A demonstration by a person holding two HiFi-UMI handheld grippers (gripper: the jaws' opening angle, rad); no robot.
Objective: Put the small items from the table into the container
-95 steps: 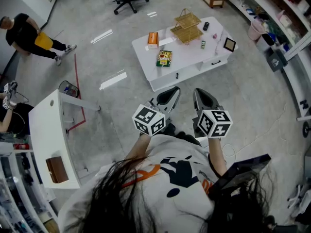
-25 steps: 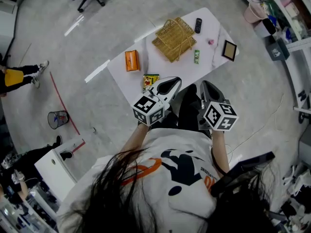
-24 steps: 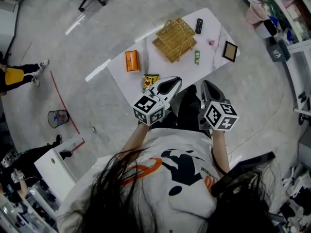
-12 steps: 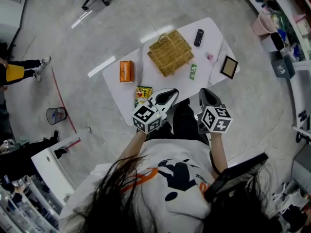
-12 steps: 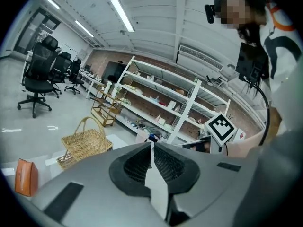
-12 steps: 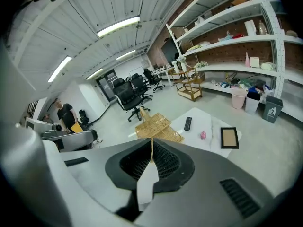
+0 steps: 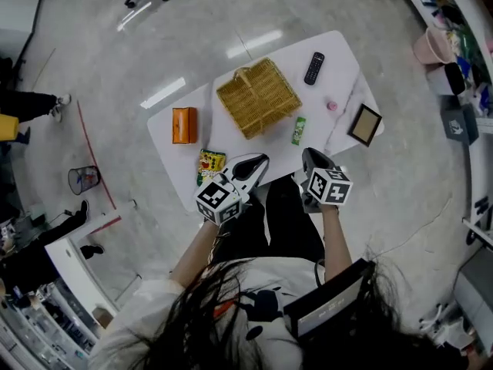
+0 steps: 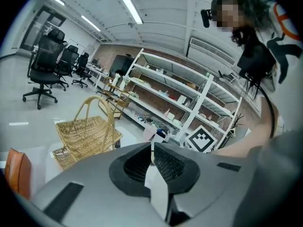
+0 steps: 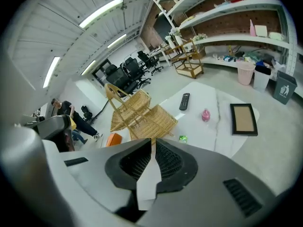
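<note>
White table (image 7: 343,72), set before the person.
- Wicker basket (image 7: 258,97), the container: mid-table, handle up.
- Black remote (image 7: 313,68): far side, right of the basket.
- Small pink item (image 7: 332,105): between the remote and the picture frame (image 7: 363,125).
- Green packet (image 7: 299,130): just beside the basket's near right corner.
- Orange box (image 7: 184,125): left of the basket.
- Yellow snack packet (image 7: 209,163): near left edge.
- Left gripper (image 7: 260,160): jaws together, holding nothing, at the near edge by the snack packet.
- Right gripper (image 7: 306,156): jaws together, holding nothing, near the green packet.
</note>
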